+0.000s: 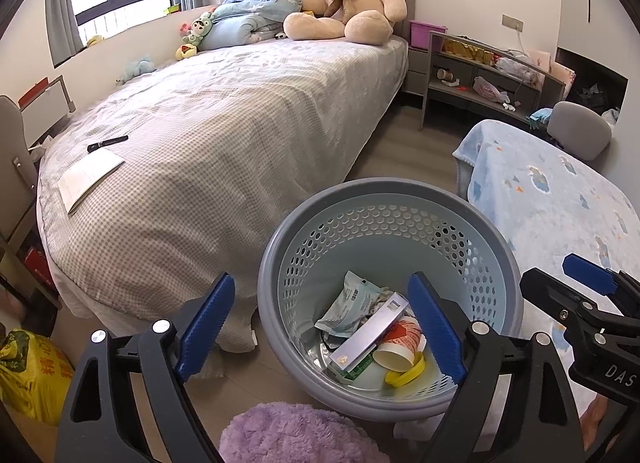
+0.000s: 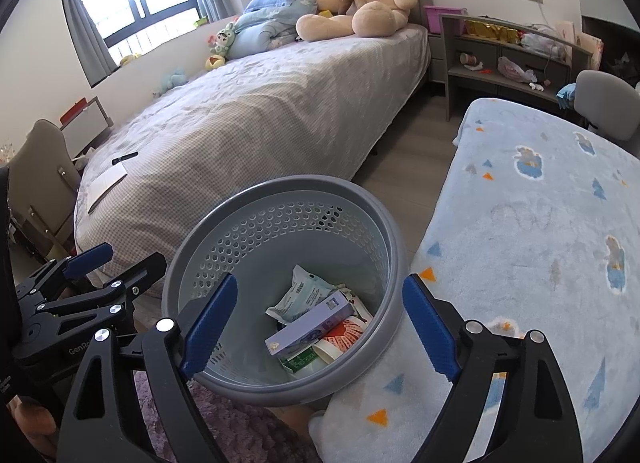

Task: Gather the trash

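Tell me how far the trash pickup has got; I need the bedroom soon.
Done: the bin already holds a wrapper, a flat box, a paper cup and a yellow lid. In hand: nothing; the left gripper and right gripper are open and empty. Possibly left: a paper on the bed.

The grey wood-look floor (image 1: 404,143) carries a round grey perforated plastic basket (image 1: 504,259); a fluffy purple rug (image 1: 288,435) lies at its six o'clock.

text: "DAS" on right hand-held gripper (image 1: 588,287) | "GenRo" on left hand-held gripper (image 2: 116,259)
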Available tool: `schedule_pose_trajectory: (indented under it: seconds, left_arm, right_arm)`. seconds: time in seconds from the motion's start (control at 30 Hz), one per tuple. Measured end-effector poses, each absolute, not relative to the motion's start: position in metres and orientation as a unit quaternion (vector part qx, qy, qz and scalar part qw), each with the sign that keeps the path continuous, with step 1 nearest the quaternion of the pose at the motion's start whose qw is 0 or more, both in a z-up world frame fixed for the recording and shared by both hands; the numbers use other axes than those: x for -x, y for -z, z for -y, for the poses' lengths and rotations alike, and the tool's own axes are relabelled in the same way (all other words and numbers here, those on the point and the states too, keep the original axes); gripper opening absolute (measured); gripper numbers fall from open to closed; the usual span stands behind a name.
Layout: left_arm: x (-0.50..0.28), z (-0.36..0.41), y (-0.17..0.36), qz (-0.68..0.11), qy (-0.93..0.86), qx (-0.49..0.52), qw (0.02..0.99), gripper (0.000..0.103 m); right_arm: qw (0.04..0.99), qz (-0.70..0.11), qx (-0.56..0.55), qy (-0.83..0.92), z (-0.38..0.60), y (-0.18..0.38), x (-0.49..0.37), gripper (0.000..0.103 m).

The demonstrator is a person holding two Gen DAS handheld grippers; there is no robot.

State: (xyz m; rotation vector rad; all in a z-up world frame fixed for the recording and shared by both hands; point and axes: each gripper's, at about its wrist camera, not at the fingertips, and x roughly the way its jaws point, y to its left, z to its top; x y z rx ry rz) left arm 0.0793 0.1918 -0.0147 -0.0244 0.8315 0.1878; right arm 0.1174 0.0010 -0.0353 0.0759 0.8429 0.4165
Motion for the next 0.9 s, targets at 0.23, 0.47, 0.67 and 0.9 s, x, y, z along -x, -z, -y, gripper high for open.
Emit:
schedule_pose_trajectory:
  seconds: [0.23, 0.47, 0.67, 0.9]
  left_arm:
    - [-0.0804, -0.1916, 0.0155, -0.407, -0.093, 0.01, 0.909, 0.085]
    - [-0.0804, -0.1894, 0.0164, -0.405, -0.092, 0.007, 0.91, 0.085]
    - [-0.0798, -0.1888, 0.0167, -0.404, -0.094, 0.006, 0.91, 0.085]
    - [-0.0798, -0.1882, 0.0168, -0.404, -0.095, 0.005, 0.91, 0.085]
  right_arm:
    - [0.891, -0.406, -0.037, -0.2, -0.0008, 0.0355, -0.1173, 0.083]
    - [0.891, -0.406, -0.036, -0.201, -0.0006, 0.0356, -0.1173, 0.083]
    - [0.891, -0.406, -0.037, -0.201, -0.0002, 0.0356, -0.1173, 0.083]
    - [0.891, -0.406, -0.037, -0.201, -0.0003, 0.0358, -0.1174, 0.084]
